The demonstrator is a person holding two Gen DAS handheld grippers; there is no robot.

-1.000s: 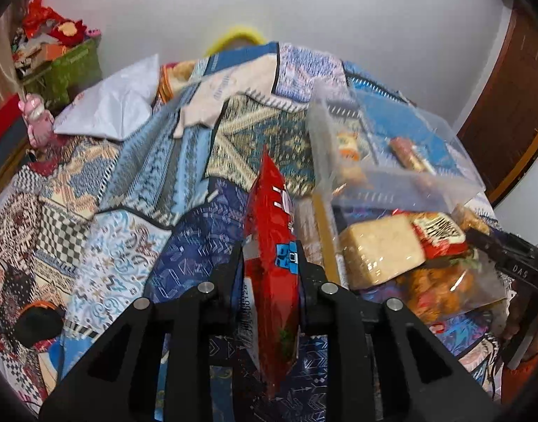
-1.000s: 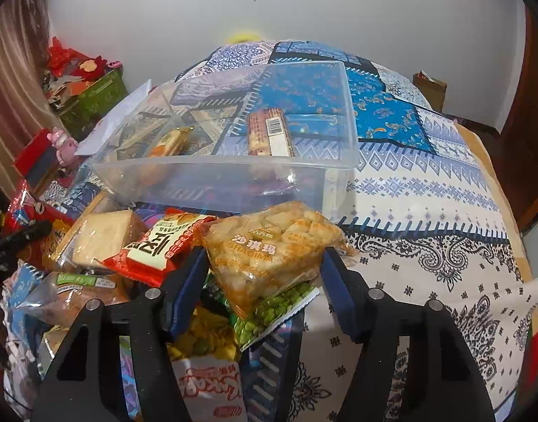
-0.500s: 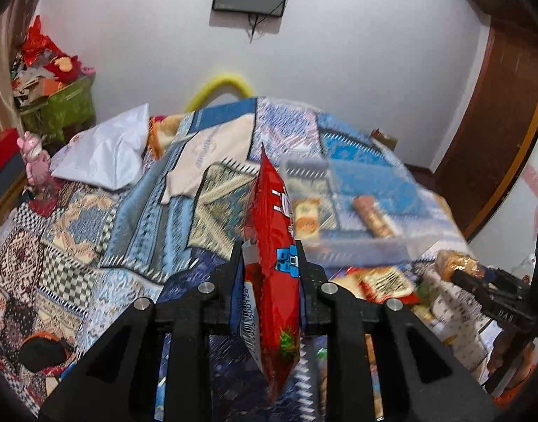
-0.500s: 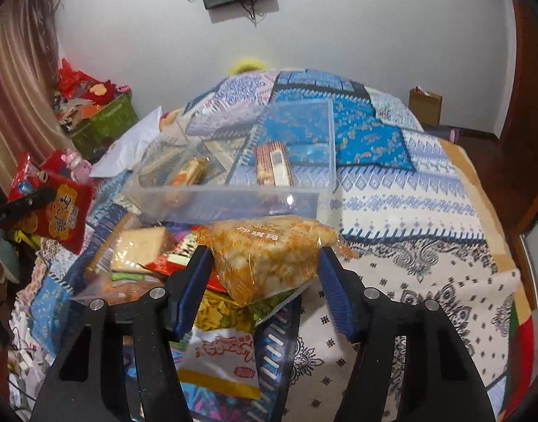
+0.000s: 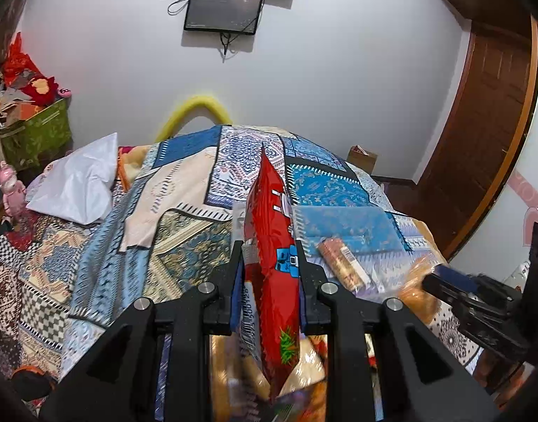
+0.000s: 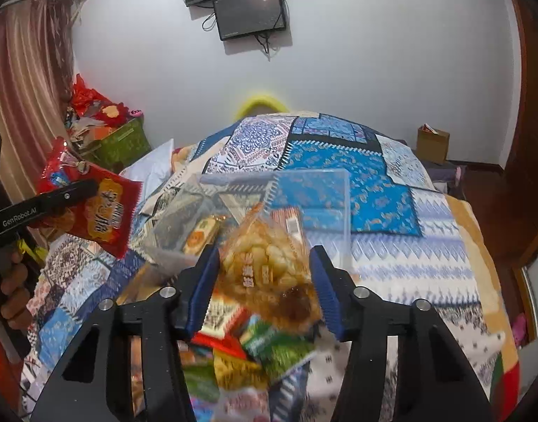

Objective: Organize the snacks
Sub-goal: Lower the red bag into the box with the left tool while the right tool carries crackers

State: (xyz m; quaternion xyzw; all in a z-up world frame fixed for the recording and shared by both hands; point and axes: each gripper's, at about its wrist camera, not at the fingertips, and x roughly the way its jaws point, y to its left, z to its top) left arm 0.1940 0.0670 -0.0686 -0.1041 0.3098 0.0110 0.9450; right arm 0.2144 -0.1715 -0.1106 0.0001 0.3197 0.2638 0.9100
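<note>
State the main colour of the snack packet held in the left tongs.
Red snack packet, clearest in the right wrist view.

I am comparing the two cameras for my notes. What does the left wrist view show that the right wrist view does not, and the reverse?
Only the left wrist view: the red snack bag edge-on between the left gripper fingers, and the brown wooden door.

Only the right wrist view: the bag's printed front, the curtain, and the green snack packets below the right gripper, which holds a clear bag of golden puffed snacks.

Both: the clear plastic bin, the patchwork bedspread, and the wall screens.
</note>
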